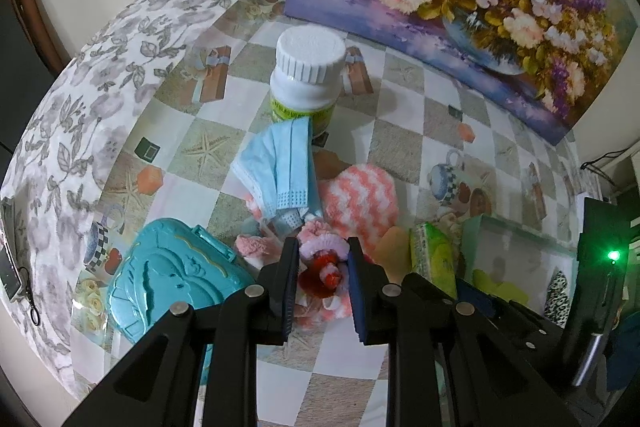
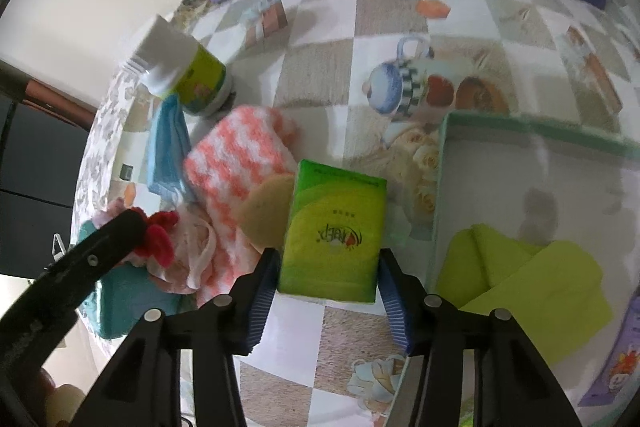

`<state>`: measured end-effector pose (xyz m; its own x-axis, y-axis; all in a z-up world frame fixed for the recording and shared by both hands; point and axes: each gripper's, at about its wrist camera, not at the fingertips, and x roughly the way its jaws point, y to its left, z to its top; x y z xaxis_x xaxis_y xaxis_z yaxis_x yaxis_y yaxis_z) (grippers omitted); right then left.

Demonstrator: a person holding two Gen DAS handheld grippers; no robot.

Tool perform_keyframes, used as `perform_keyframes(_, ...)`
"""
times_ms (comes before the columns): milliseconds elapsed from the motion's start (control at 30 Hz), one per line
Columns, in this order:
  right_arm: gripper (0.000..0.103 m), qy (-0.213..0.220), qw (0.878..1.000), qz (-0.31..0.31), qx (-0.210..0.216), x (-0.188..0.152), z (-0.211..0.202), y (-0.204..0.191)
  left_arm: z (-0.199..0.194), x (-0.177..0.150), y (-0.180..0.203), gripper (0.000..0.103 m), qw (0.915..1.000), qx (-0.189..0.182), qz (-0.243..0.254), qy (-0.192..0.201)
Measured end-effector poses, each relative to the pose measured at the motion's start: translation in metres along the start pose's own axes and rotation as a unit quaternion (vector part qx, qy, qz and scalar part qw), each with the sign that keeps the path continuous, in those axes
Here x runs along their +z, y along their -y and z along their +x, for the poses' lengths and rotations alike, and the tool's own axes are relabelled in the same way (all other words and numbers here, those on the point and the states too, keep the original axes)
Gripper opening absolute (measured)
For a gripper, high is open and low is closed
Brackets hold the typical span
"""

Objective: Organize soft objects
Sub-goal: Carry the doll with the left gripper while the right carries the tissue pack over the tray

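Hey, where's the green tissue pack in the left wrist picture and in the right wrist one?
Left wrist view: green tissue pack at right of centre, beside the open box.
Right wrist view: green tissue pack at lower centre, between the right gripper's fingers.
Shared landmark: the pink-and-white striped cloth, just left of the pack in both.

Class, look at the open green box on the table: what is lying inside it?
Inside the green box lies a folded lime-green cloth on the white floor. The left view also shows something black-and-white spotted there; the near corner is hidden by the tools.
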<state>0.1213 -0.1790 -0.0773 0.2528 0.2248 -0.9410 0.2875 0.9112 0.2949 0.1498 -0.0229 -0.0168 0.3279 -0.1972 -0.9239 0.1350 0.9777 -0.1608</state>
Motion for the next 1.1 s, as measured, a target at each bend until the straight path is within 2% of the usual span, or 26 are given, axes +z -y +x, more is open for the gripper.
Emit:
perform_keyframes(300,0.052,0.016,1.0,0.017,0.008,0.005,-0.027,0.007,-0.023,0.004,0.005,0.024,0.9996,-0.011,0.001,0.028)
perform_keyframes(533,0.052,0.057,0.998,0.035,0.013,0.01,-0.071,0.025,-0.042,0.005,0.017,0.024,0.9985,-0.022,0.009,0.05)
perform_keyframes(767,0.052,0.123,0.987,0.087,-0.049,0.012,-0.128,0.079,-0.054,0.0,0.049,0.024,0.9964,-0.044,0.035,0.063)
perform_keyframes(933,0.052,0.145,0.976,0.13,-0.095,0.01,-0.155,0.124,-0.05,-0.009,0.088,0.024,0.9938,-0.063,0.075,0.054)
perform_keyframes(1100,0.052,0.15,0.968,0.171,-0.109,-0.002,-0.168,0.164,-0.039,-0.026,0.136,0.024,0.988,-0.081,0.127,0.035)
